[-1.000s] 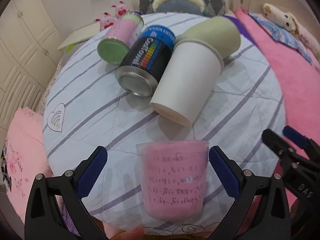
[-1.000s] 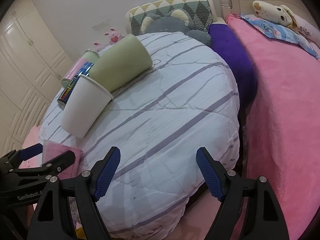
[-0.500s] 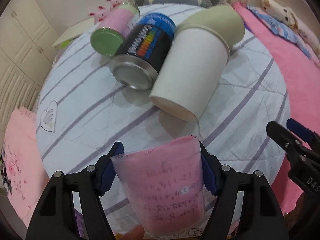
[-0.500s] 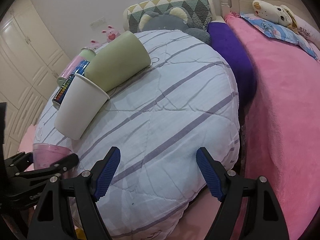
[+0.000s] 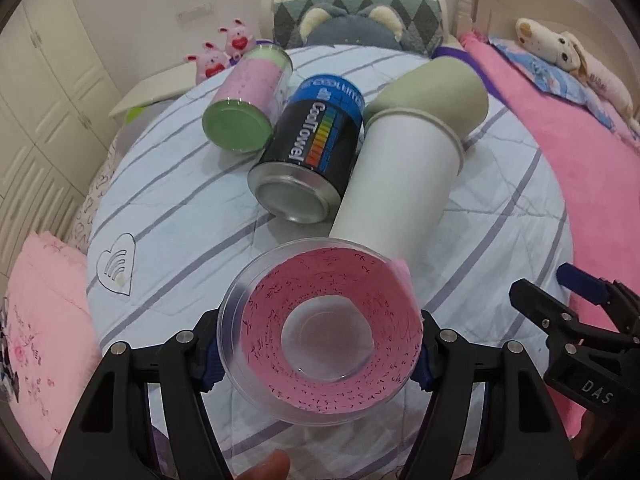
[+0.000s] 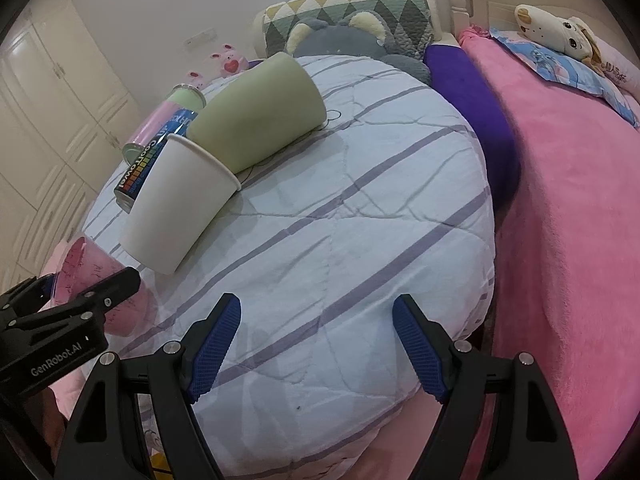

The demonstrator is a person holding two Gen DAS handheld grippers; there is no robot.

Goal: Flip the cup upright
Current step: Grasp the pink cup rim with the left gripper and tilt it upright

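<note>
The left hand-held gripper pinches the clear plastic cup with pink paper lining above the striped white quilt on the bed, with its mouth facing the camera. The right hand-held gripper is spread wide and holds nothing.

The cup is clear plastic lined with pink paper covered in dark handwriting. At its 12 o'clock lies a plain white paper cup, with a sage-green cup beyond. At 11 o'clock a black-and-blue can bears a rainbow stripe, beside a pink tin with pale green ends. The quilt is pale blue with lilac stripes; at 3 o'clock, a pink blanket.
</note>
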